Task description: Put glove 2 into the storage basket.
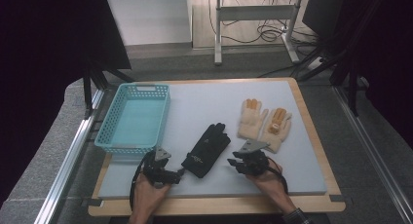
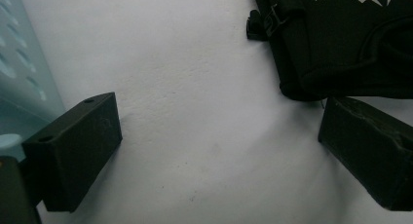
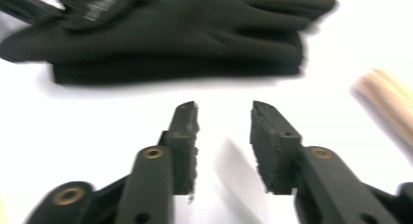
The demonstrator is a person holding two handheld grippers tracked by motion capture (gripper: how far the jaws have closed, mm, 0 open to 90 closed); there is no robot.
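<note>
Bearing white lettering, black glove [image 2: 341, 39]

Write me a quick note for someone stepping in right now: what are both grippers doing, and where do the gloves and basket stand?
Left gripper: open, empty, jaws at the cuff of the black glove.
Right gripper: part open, empty, beside the black glove.
Cream gloves: flat on the mat, far right.
Blue basket: empty, far left.
Done: nothing in the basket.
Left: probably every glove still to go in.
</note>
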